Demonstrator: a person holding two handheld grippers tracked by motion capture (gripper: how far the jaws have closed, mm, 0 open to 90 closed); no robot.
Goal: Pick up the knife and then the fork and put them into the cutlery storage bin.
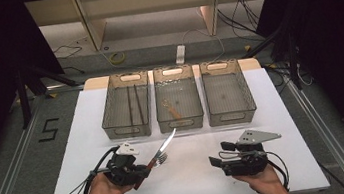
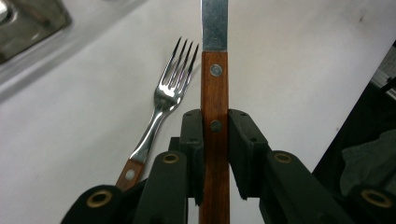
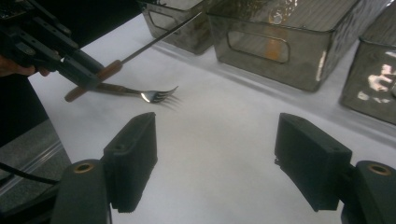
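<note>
My left gripper (image 1: pixel 144 172) is shut on the wooden handle of a table knife (image 2: pixel 215 107), whose steel blade (image 1: pixel 168 142) points up and away toward the bins. Under the knife a fork (image 2: pixel 161 107) with a wooden handle lies flat on the white table, its tines (image 1: pixel 162 158) to the right. In the right gripper view the knife (image 3: pixel 140 49) slants above the fork (image 3: pixel 149 94), both at the upper left. My right gripper (image 3: pixel 215 154) stands open over bare table with nothing between its jaws; the high view shows it (image 1: pixel 220 153) at the lower right.
Three clear plastic bins stand in a row at the back of the white sheet (image 1: pixel 273 114). The left bin (image 1: pixel 128 125) holds dark chopsticks, the middle bin (image 1: pixel 181 121) a wooden-handled utensil. The right bin (image 1: pixel 231 114) looks bare inside. Cables lie on the floor beyond the table.
</note>
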